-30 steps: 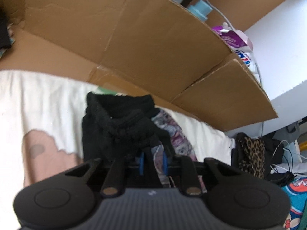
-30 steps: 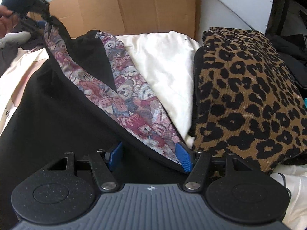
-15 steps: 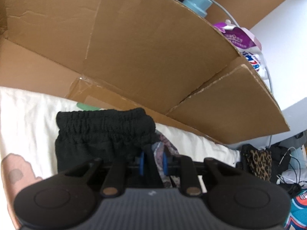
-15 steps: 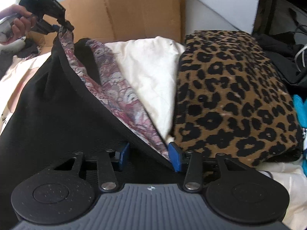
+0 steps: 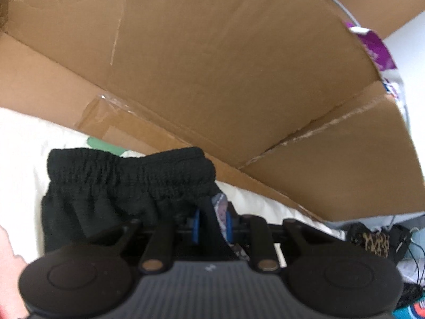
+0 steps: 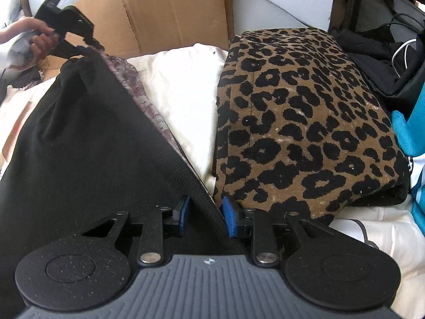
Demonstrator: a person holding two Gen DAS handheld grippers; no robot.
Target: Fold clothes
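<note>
left gripper (image 5: 211, 226) jaws clamp black shorts (image 6: 87, 138) | right gripper (image 6: 204, 215) jaws closing on hem at six o'clock | we risk hem slipping

The black knit trousers (image 6: 87, 143) look matt, ribbed along the edge and gathered at the waistband (image 5: 127, 170). The leopard-print cushion (image 6: 305, 122) has a corded cloth weave. The brown corrugated cardboard (image 5: 225, 66) is dull, with glossy tape on one seam.
</note>
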